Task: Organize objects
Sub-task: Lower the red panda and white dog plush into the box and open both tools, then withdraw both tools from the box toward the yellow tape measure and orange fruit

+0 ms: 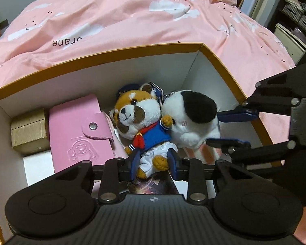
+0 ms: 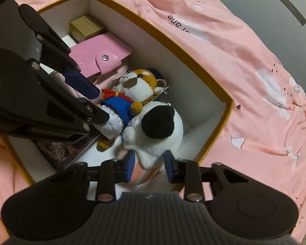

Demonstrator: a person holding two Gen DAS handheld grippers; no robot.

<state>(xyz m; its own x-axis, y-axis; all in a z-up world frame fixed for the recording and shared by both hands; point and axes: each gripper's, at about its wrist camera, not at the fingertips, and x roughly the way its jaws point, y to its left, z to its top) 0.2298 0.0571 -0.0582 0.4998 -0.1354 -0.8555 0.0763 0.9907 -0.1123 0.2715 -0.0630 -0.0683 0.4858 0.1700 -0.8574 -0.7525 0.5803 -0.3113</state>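
A: Box [image 1: 120, 50], one, orange rim and white walls, on a pink bedspread [image 1: 116, 18]. Soft toys inside, two: a fox in sailor suit [image 1: 140, 120] and a black-and-white plush [image 1: 190, 118], lying side by side and touching.

B: Other contents?

A: Pink wallet [image 1: 79, 130] with snap, one; gold case [image 1: 28, 132], one, in the far corner just beside the wallet. One dark printed sheet [image 1: 153, 187] lies under the fox's feet.

B: Grippers?

A: Two. The left gripper [image 1: 153, 163] has its blue fingers either side of the fox's legs, pressed against the white trousers. The right gripper [image 2: 148, 165] has its fingers around the striped lower end of the black-and-white plush, closed on it.

B: Differences between views?

A: Left wrist view shows a shelf [image 1: 295, 16] with baskets beyond the bed. Right wrist view shows the left gripper from the side, with the fox's body [image 2: 120, 106] lying against the plush [image 2: 161, 126], and the box's near right corner [image 2: 230, 102].
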